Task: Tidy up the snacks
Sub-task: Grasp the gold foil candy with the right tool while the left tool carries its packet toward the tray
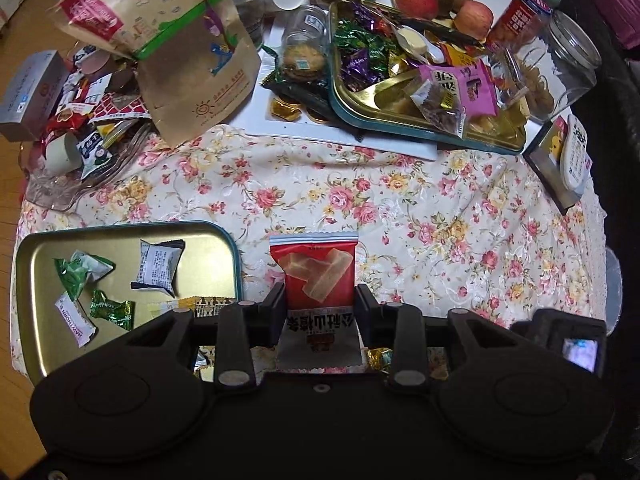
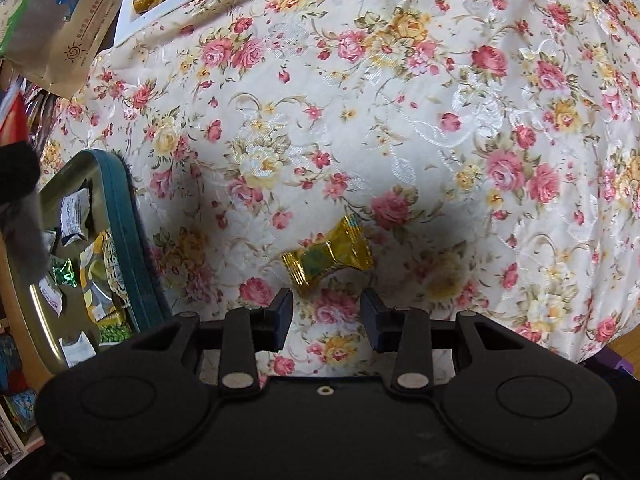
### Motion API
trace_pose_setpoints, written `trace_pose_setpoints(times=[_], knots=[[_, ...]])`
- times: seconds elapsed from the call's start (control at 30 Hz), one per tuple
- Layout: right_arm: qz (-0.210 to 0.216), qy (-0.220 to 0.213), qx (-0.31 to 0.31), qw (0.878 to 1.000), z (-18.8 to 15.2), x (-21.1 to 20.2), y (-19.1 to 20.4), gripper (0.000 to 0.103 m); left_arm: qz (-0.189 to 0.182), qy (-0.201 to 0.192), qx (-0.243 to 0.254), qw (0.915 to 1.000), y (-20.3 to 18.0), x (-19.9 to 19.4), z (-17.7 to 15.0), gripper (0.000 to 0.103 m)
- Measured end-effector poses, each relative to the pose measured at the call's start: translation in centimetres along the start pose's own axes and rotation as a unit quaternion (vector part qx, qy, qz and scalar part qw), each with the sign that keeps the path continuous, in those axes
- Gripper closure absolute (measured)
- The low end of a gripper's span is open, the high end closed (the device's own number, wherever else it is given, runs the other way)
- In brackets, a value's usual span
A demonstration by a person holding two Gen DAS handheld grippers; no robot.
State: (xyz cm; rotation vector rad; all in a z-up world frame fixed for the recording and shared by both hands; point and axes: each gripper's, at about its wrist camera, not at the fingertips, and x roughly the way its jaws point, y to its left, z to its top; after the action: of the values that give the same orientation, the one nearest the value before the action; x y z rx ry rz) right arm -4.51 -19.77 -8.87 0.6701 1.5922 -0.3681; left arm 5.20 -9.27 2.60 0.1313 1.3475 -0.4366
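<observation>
Red and clear plastic fills the left gripper (image 1: 320, 312): its two black fingers pinch a red snack packet (image 1: 314, 276) by its side edges. The packet's long axis runs straight out along the fingers, its crimped clear end pointing away from the camera and its printed white end tucked back toward the gripper body. Just to its left lies a gold tin tray (image 1: 36, 288) with a teal rim, holding several wrapped sweets, among them a green candy (image 1: 110, 308). Beyond, past the floral tablecloth (image 1: 400, 200), a second gold tray (image 1: 400, 116) is heaped with mixed snacks.

The right gripper (image 2: 326, 314) hangs over the cloth with its fingers spread and nothing between them. Just ahead of the tips lies a gold-wrapped candy (image 2: 326, 258), its long axis slanting from lower left to upper right, twisted ends fanned out.
</observation>
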Motion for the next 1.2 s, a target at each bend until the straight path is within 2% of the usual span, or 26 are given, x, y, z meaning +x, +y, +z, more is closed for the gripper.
trace_pose_setpoints(times=[0.3,0.47,0.67,0.8,0.9,1.2], knots=[[-0.006,-0.021,-0.001,1.000,1.6,1.3,1.9,0.065,-0.013,-0.003,-0.017,0.9998,2.3,-0.9,0.3,0.059],[-0.039,-0.058,-0.016,0.997,1.7,0.4,2.7,0.065,-0.009,-0.011,-0.035,0.9993,3.6,-1.4,0.4,0.059],[-0.043,-0.039,-0.006,0.998,1.1,0.9,2.2,0.065,-0.016,-0.015,-0.026,0.9994,3.3,-1.7,0.1,0.059],[-0.063,-0.043,-0.015,0.997,0.8,1.5,3.2,0.065,-0.012,-0.010,-0.031,0.9994,3.5,-1.3,0.3,0.059],[-0.069,-0.041,-0.023,0.996,0.6,1.9,3.7,0.072,-0.009,-0.007,-0.041,0.9991,4.0,-1.1,0.5,0.059],[-0.086,-0.046,-0.008,0.995,1.3,2.2,3.4,0.073,-0.002,-0.015,-0.049,0.9987,4.9,-1.5,0.5,0.059]])
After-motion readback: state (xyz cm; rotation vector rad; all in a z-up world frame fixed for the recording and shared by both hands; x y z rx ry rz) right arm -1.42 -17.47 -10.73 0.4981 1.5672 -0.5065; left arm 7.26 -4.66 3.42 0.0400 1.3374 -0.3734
